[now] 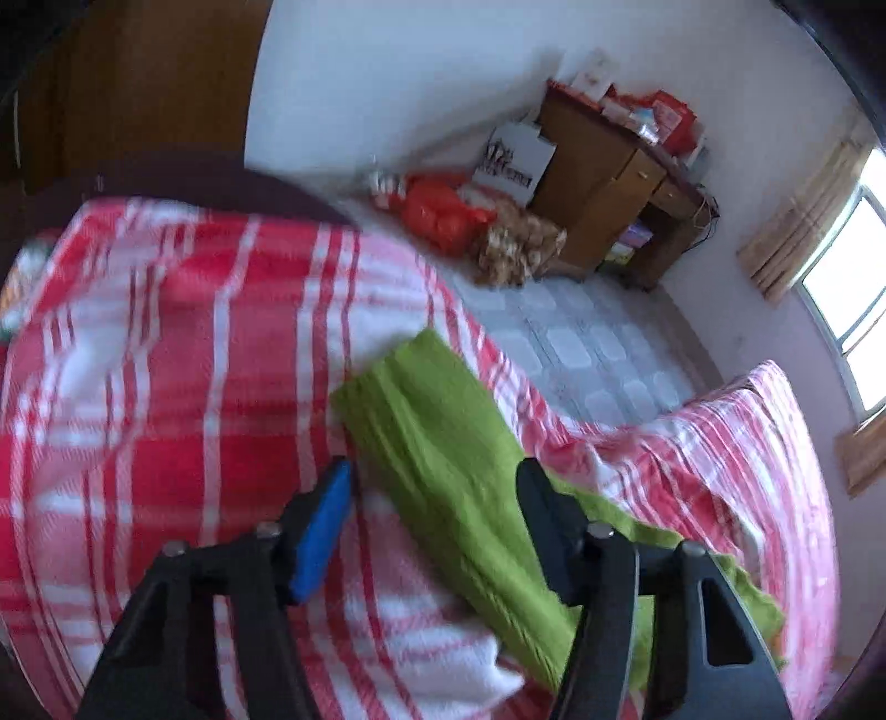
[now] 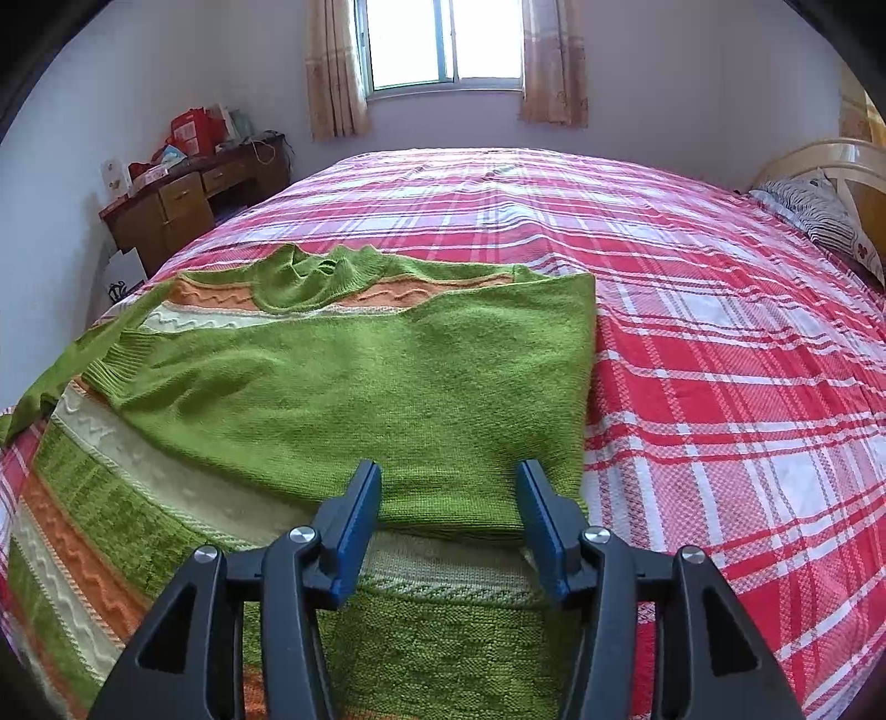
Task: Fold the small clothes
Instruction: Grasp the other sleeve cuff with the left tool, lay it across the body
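Observation:
A green knitted sweater (image 2: 343,387) with orange and cream bands lies on the red-and-white plaid bed cover (image 2: 720,332). Its right side is folded over the body, so a plain green panel lies on top. My right gripper (image 2: 448,471) hovers over the near edge of that folded panel, jaws apart, pads clear of the knit. In the blurred left wrist view, a green sleeve (image 1: 432,421) of the sweater stretches across the bed cover (image 1: 166,387) near the bed's edge. My left gripper (image 1: 436,468) is above it with jaws apart, the sleeve running under the gap, not pinched.
Beside the bed are a tiled floor (image 1: 581,343), red and patterned bags (image 1: 443,216) and a wooden desk (image 1: 609,183) piled with boxes. The desk (image 2: 177,205) stands at the left wall, a curtained window (image 2: 443,44) behind the bed, and a pillow (image 2: 819,216) by the headboard at far right.

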Motion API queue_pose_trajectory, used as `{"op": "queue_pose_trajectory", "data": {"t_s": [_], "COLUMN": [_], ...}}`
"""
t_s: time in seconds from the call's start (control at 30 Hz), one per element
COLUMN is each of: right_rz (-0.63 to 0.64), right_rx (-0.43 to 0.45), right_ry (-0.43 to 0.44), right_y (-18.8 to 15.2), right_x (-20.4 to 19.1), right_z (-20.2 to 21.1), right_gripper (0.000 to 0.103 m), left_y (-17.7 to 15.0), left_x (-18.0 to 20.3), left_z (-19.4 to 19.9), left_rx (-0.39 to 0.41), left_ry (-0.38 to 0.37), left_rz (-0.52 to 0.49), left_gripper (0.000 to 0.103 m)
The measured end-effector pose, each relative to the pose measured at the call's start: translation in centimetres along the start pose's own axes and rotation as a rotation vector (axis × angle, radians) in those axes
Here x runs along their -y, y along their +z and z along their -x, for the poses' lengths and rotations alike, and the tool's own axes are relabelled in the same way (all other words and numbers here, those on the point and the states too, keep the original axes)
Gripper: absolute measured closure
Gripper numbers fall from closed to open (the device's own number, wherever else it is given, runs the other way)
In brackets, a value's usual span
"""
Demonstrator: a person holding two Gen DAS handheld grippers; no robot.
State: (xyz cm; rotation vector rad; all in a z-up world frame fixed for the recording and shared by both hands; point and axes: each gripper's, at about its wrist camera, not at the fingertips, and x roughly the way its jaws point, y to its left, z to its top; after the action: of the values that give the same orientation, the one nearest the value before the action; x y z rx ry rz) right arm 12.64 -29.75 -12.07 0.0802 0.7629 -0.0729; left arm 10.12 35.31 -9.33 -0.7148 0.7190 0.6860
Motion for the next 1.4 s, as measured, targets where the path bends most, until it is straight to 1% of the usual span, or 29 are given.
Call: {"op": "queue_pose_trajectory", "data": {"t_s": [0.03,0.07,0.1,0.13,0.17,0.2,0.27,0.33,0.4,0.5,0.57,0.63,0.67,0.7,0.77,0.83,0.9,0.97,1.0,1.03,1.1,1.13,1.2,1.23,1.27,1.3,1.33,1.37,1.4], "right_rz": [0.001,0.003,0.004,0.006,0.006,0.006,0.006,0.005,0.004,0.004,0.004,0.004,0.004,0.004,0.003,0.003,0.003,0.002,0.001,-0.002,-0.006,-0.008,-0.011,-0.013,-0.014,-0.014,-0.013,-0.01,-0.009], "right_rx": [0.0,-0.001,-0.001,-0.001,-0.001,-0.001,-0.001,-0.001,-0.001,0.0,0.0,0.0,0.0,-0.001,0.0,0.0,0.0,0.001,0.002,0.003,0.005,0.006,0.007,0.008,0.008,0.008,0.007,0.006,0.005], "right_ry": [-0.002,-0.004,-0.005,-0.007,-0.008,-0.008,-0.008,-0.006,-0.005,-0.006,-0.006,-0.005,-0.005,-0.005,-0.004,-0.004,-0.004,-0.002,-0.001,0.002,0.007,0.009,0.013,0.016,0.018,0.018,0.016,0.013,0.012], "right_y": [0.0,0.0,0.0,0.0,0.0,0.0,0.0,0.0,0.0,0.0,0.0,0.0,0.0,0.0,0.0,0.0,0.0,0.0,0.0,0.1,0.1,0.1,0.0,0.0,0.0,0.0,0.0,0.0,-0.1], "right_x": [0.0,-0.1,-0.1,-0.2,-0.2,-0.2,-0.2,-0.2,-0.2,-0.1,-0.1,-0.1,-0.1,-0.1,-0.1,-0.1,-0.1,-0.1,-0.1,-0.1,-0.1,0.0,0.1,0.1,0.2,0.2,0.2,0.1,0.2], "right_z": [0.0,0.0,0.0,0.0,0.0,-0.1,0.0,0.0,0.0,0.0,0.0,0.0,0.0,0.0,0.0,0.0,0.1,0.0,0.1,0.1,0.1,0.1,0.1,0.1,0.1,0.1,0.1,0.0,0.0], "right_gripper": [0.051,0.051,0.051,0.051,0.051,0.051,0.051,0.05,0.05,0.05,0.05,0.05,0.05,0.05,0.05,0.05,0.05,0.05,0.05,0.05,0.05,0.05,0.05,0.05,0.05,0.05,0.05,0.05,0.05], "left_y": [-0.2,-0.2,-0.3,-0.3,-0.5,-0.2,0.0,0.6,1.0,0.9,-0.2,-2.3,-3.7,-5.9,-9.8,-14.7,-19.8,-23.6,-25.8,-26.9,-28.9,-29.2,-28.7,-28.2,-27.4,-26.9,-26.1,-24.8,-24.5], "left_x": [0.5,0.8,1.2,1.5,1.8,2.0,2.4,2.8,4.2,7.5,10.5,13.9,15.6,17.6,20.4,22.9,25.1,26.4,26.8,27.1,27.0,26.7,25.4,24.6,23.3,22.7,21.6,20.1,19.5], "left_z": [-0.3,-0.7,-0.6,-0.9,-1.0,-1.5,-1.7,-1.5,-0.5,3.3,6.7,10.4,12.0,13.9,16.1,17.7,17.7,16.9,16.3,15.7,15.0,14.7,14.5,14.5,14.8,14.5,14.6,14.7,14.2], "left_rx": [-0.02,-0.026,-0.006,-0.01,-0.009,-0.008,-0.003,0.004,0.036,0.132,0.203,0.259,0.28,0.296,0.3,0.275,0.229,0.165,0.132,0.116,0.074,0.042,-0.012,-0.019,-0.013,-0.001,0.012,0.028,0.039], "left_ry": [-0.012,-0.013,0.003,0.001,0.0,-0.002,0.003,-0.02,-0.05,-0.119,-0.195,-0.301,-0.35,-0.412,-0.501,-0.583,-0.616,-0.631,-0.627,-0.613,-0.586,-0.584,-0.607,-0.613,-0.617,-0.61,-0.606,-0.602,-0.596], "left_rz": [-0.016,-0.028,-0.047,-0.06,-0.075,-0.089,-0.109,-0.127,-0.157,-0.255,-0.335,-0.43,-0.48,-0.546,-0.655,-0.761,-0.86,-0.928,-0.965,-0.99,-1.027,-1.032,-1.03,-1.027,-1.014,-0.996,-0.968,-0.928,-0.906], "left_gripper": [0.063,0.065,0.066,0.074,0.085,0.091,0.095,0.096,0.096,0.096,0.096,0.096,0.096,0.096,0.096,0.096,0.096,0.096,0.096,0.096,0.092,0.088,0.086,0.078,0.063,0.053,0.037,0.032,0.032]}}
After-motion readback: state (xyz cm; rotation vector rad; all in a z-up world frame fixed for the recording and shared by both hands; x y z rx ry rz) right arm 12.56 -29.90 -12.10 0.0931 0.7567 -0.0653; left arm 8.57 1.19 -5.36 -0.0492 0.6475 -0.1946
